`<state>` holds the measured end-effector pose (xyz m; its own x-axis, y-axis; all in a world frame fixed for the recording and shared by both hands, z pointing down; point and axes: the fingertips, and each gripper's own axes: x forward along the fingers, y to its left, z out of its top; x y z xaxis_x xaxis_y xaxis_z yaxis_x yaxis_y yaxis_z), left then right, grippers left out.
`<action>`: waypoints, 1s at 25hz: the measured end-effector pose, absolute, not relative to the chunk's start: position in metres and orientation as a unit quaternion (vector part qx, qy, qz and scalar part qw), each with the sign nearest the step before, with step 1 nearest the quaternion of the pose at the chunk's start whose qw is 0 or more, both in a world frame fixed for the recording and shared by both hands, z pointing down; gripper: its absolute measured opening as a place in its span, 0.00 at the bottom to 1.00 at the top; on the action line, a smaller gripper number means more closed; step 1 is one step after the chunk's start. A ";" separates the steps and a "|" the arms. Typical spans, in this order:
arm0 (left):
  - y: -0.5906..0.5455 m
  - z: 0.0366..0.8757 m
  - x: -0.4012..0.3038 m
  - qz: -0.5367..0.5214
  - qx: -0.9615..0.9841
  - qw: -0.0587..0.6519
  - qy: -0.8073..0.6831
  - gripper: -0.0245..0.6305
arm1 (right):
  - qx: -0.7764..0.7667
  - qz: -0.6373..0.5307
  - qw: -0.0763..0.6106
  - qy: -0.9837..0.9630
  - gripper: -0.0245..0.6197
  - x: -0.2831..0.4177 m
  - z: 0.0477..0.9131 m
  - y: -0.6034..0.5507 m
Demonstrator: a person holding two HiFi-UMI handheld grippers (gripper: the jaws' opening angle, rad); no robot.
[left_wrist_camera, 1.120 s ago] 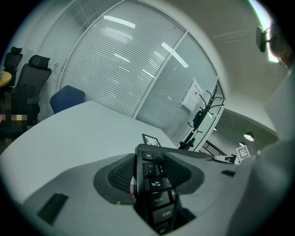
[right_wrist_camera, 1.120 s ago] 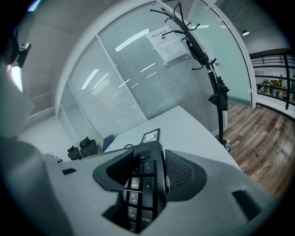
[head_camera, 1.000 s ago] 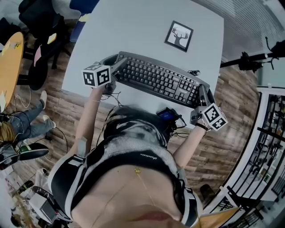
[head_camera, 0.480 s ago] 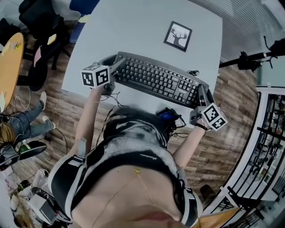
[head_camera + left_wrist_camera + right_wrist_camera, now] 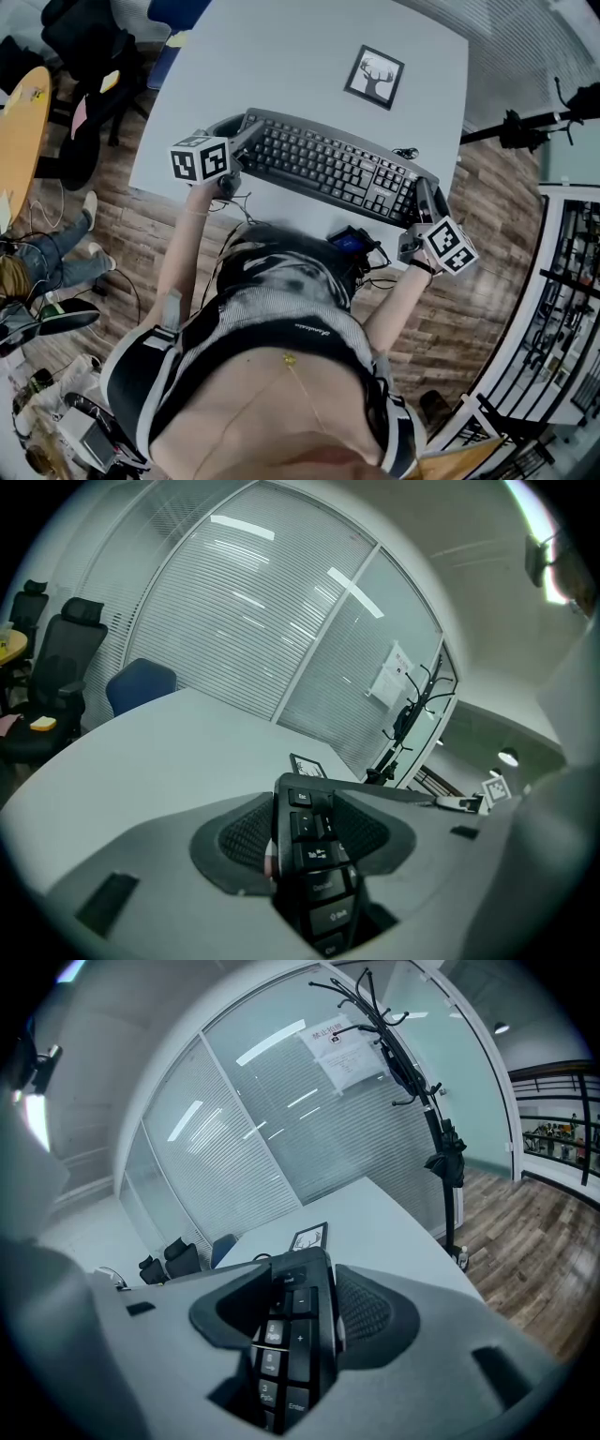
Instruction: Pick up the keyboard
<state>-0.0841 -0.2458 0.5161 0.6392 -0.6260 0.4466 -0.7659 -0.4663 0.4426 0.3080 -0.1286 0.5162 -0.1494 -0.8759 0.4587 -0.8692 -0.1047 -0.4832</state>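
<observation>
A black keyboard (image 5: 328, 167) lies slantwise over the near part of the grey table (image 5: 281, 56). My left gripper (image 5: 242, 141) is shut on its left end; in the left gripper view the Esc-side keys (image 5: 314, 855) stand edge-on between the jaws, clamped by my left gripper (image 5: 309, 841). My right gripper (image 5: 424, 199) is shut on the right end, and the right gripper view shows the numpad edge of the keyboard (image 5: 291, 1344) held by my right gripper (image 5: 305, 1321). Whether the keyboard touches the table I cannot tell.
A framed deer picture (image 5: 374, 77) lies on the table beyond the keyboard, also seen as the picture (image 5: 308, 1237). A black coat stand (image 5: 427, 1101) is off the table's right side. Office chairs (image 5: 56, 667) stand left; a wooden table (image 5: 21, 141) is at far left.
Both grippers and the keyboard hold nearly the same place; at most a slight shift toward the left of the head view. A person's legs at far left moved a little.
</observation>
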 end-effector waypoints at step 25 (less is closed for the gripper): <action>-0.246 0.519 -0.084 0.119 0.845 0.320 -0.412 0.33 | -0.651 -0.362 -0.002 0.667 0.36 0.308 0.519 -0.129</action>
<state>-0.0840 -0.2458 0.5194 0.6318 -0.6202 0.4650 -0.7726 -0.4548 0.4431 0.3084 -0.1294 0.5188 -0.1521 -0.8669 0.4748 -0.8703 -0.1101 -0.4800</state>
